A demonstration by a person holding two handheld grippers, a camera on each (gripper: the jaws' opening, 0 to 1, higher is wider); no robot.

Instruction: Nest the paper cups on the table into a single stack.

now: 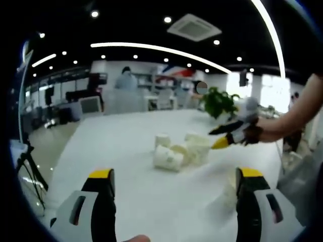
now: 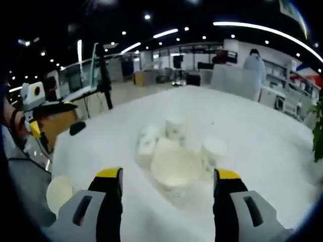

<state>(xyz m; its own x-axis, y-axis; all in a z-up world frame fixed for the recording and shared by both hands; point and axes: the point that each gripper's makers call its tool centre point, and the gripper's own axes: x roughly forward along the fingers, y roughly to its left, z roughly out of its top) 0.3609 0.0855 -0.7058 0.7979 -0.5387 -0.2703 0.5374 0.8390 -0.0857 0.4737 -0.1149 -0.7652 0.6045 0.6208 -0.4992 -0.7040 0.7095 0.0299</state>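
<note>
— Two grippers, both with jaws spread wide and gripping nothing. The left gripper (image 1: pixel 175 180) hovers over the table (image 1: pixel 111 146), well short of the cups (image 1: pixel 179 151).

— And the right one?

— The right gripper (image 2: pixel 167 181) sits just before a tipped cup (image 2: pixel 174 169), whose mouth faces it between the jaws; I cannot tell whether they touch. An upright cup (image 2: pixel 213 154) stands just right of it, another (image 2: pixel 174 128) behind, and one lying (image 2: pixel 148 143) to the left.

— Any strays?

— One cup (image 2: pixel 60 191) apart at the near table edge. All sit mid-table, unstacked, near a plant (image 1: pixel 219 103).
</note>
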